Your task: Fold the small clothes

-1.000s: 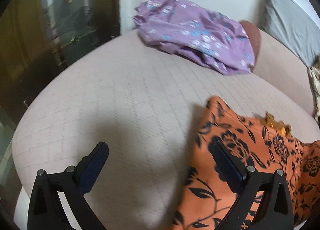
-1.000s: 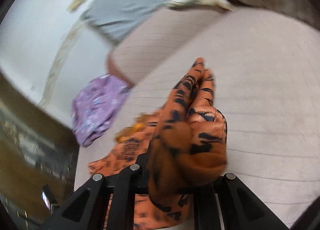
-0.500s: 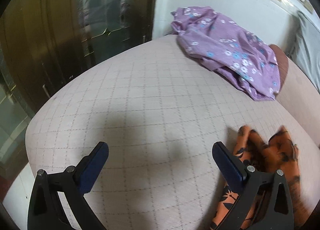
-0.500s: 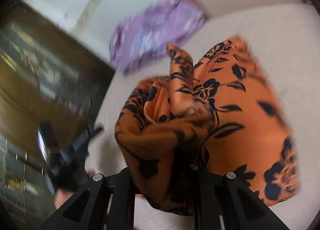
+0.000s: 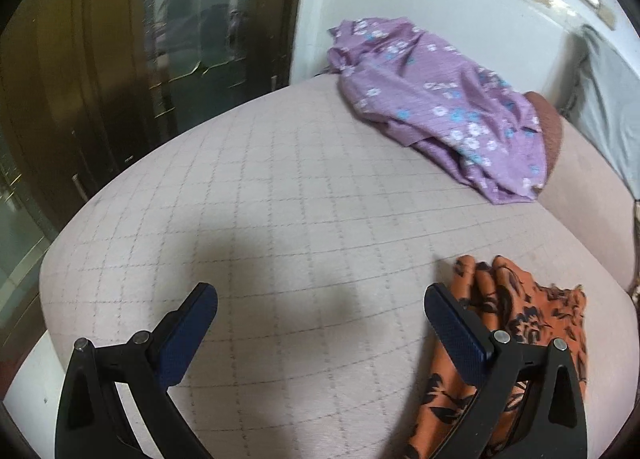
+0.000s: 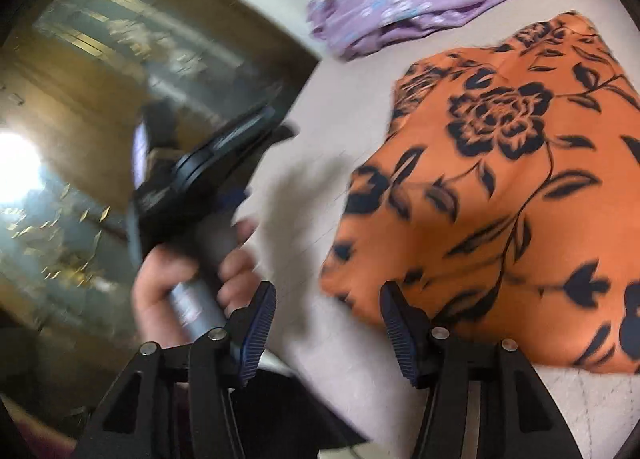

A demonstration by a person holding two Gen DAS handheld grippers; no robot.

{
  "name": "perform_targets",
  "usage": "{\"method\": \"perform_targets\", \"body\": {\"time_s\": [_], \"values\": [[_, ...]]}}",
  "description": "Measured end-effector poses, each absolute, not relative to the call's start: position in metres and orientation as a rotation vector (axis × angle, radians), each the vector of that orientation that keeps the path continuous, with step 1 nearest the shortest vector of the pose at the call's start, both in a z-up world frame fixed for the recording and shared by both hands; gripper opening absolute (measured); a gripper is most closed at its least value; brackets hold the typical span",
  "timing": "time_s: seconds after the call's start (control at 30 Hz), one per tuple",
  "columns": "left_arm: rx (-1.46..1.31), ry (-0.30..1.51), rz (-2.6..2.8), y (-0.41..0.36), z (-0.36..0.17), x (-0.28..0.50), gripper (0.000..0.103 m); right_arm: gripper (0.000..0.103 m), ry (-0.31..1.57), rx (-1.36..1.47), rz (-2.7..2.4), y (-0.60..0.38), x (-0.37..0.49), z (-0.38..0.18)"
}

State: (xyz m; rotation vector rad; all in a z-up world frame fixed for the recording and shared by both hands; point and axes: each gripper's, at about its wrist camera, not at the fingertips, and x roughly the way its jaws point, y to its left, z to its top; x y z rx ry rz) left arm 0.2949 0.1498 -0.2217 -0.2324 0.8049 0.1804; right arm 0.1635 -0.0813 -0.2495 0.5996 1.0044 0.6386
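the orange garment [image 6: 492,195], printed with black roses and leaves, lies on the quilted pink bed [image 5: 280,195], one layer folded over itself so the near edge bulges in a soft roll. a crumpled purple floral garment [image 5: 440,107] lies well apart near the far wall.

the right gripper [image 6: 328,323] has its jaws opening, nothing between them; the orange cloth sits just beyond the right-side finger. the left gripper [image 5: 320,323] stands wide, released, over bare bed.

in the left wrist view the orange cloth is partly hidden behind one finger. the right wrist view is motion-blurred; the left hand [image 6: 188,283] is smeared.
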Motion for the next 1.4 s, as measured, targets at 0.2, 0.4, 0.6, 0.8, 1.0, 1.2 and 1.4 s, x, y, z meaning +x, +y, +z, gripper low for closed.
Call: {"method": "perform_targets", "body": {"time_s": [0.2,0.4,0.6,0.8,1.0,1.2,1.4], "values": [[-0.232,0.749,-0.024,0.115,-0.211,0.285,0.103,0.058,0.839,0.645,0.392,-0.163,0.145,-0.234],[-0.018,0.714,-0.155,0.046,-0.208,0.27,0.103,0.058,0.832,0.771,0.223,-0.216,0.148,-0.26],[0.219,0.904,-0.005,0.026,-0.259,0.294,0.103,0.023,0.929,0.79,0.206,-0.227,0.162,-0.287],[0.082,0.964,-0.052,0.043,-0.265,0.303,0.103,0.024,0.898,0.69,0.161,-0.236,0.201,-0.252],[0.152,0.929,-0.053,0.033,-0.27,0.302,0.103,0.023,0.991,0.766,0.058,-0.242,0.285,-0.289],[0.178,0.902,-0.063,0.034,-0.269,0.297,0.103,0.017,1.017,0.77,-0.008,-0.244,0.312,-0.316],[0.117,0.9,-0.061,0.041,-0.273,0.29,0.103,0.023,0.967,0.766,0.194,-0.219,0.322,-0.278]]}}
